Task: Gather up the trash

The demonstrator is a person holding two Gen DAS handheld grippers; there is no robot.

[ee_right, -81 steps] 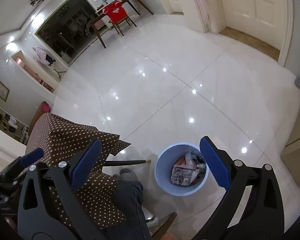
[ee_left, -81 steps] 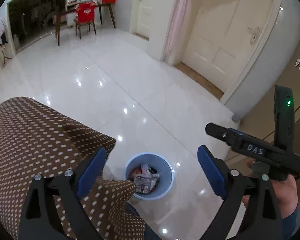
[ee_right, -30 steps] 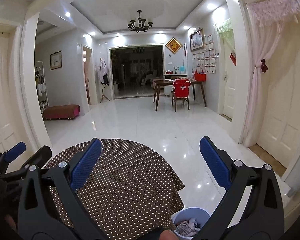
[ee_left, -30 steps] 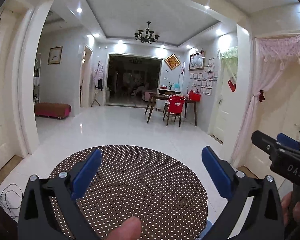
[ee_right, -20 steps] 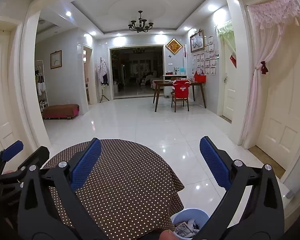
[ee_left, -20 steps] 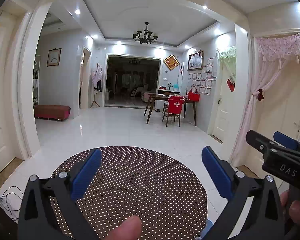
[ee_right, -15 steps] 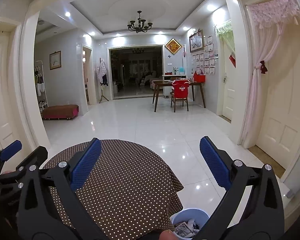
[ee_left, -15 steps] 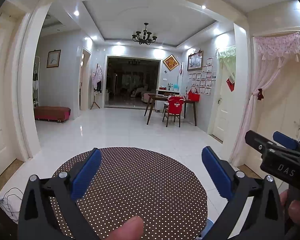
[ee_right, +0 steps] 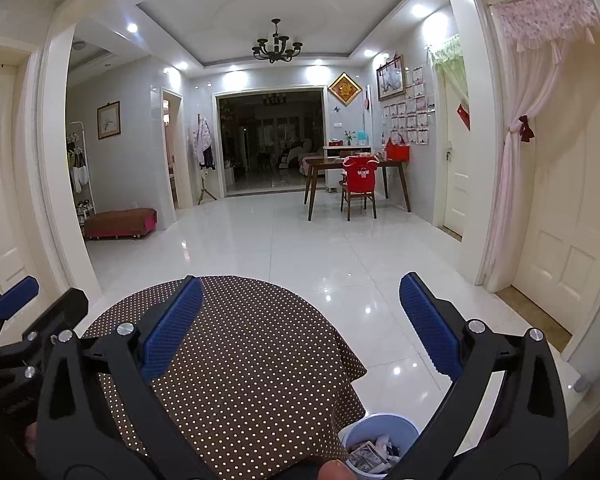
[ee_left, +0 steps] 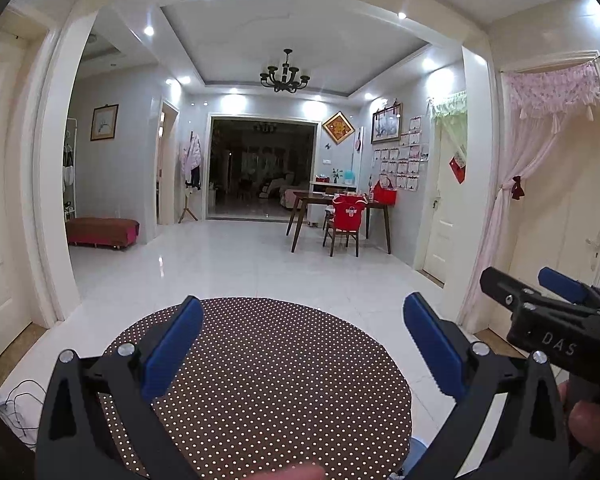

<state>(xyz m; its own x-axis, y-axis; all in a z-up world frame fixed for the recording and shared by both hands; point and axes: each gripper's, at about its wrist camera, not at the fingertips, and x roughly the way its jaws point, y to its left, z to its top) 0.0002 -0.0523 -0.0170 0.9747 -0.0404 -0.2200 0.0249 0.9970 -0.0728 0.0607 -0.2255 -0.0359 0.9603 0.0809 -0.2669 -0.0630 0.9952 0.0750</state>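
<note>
My left gripper (ee_left: 300, 344) is open and empty, held level above a round table with a brown polka-dot cloth (ee_left: 268, 384). My right gripper (ee_right: 300, 324) is open and empty too, above the same table (ee_right: 240, 360). A light blue trash bin (ee_right: 380, 440) with crumpled paper and wrappers stands on the floor at the table's right edge, low in the right wrist view. The right gripper also shows at the right of the left wrist view (ee_left: 548, 312); the left gripper shows at the left of the right wrist view (ee_right: 24, 320). I see no loose trash on the cloth.
Glossy white tiled floor (ee_right: 300, 240) stretches ahead. A wooden table with a red-covered chair (ee_right: 360, 180) stands far right. A red bench (ee_right: 120, 220) sits far left. A door with a pink curtain (ee_right: 540, 160) is at the right. Cables (ee_left: 20, 404) lie at the left.
Between 2.7 s and 1 s ago both grippers swung up from looking down at the bin to looking level across the table. Since then they have barely moved.
</note>
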